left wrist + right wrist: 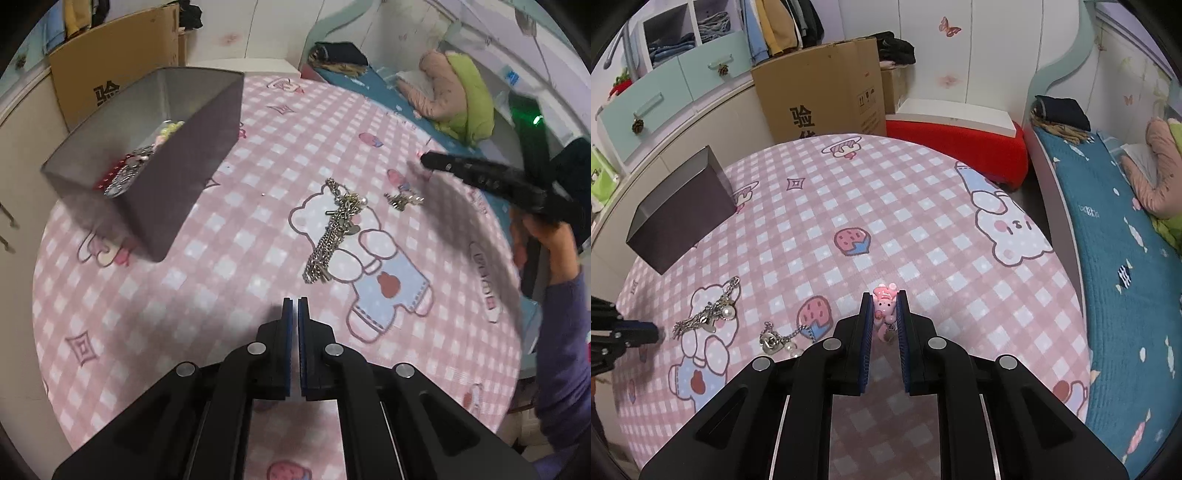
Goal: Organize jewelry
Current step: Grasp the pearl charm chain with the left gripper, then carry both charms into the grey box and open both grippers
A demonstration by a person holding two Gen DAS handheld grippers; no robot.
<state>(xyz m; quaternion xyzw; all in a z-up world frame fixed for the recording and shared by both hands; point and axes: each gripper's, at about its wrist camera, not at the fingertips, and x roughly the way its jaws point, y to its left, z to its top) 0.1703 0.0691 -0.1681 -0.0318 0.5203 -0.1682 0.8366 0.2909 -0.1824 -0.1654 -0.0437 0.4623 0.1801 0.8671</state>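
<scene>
Right claw (883, 295) pinching glossy pink charm (884, 304), left claw (297, 301) closed empty, silvery chains (332, 229).

A home bedroom, most likely a child's. Shown by a bed (1123, 258) with a teal candy-print cover along one side, pastel wardrobe doors (960, 48) stuck with butterfly decals (949, 26), mint-fronted drawers (646, 107) and hanging clothes (783, 26) on the far wall. Also marked by a desk under a pink checked cartoon-bear cloth (905, 206) and a cardboard box (820, 96) on the floor behind it.
</scene>
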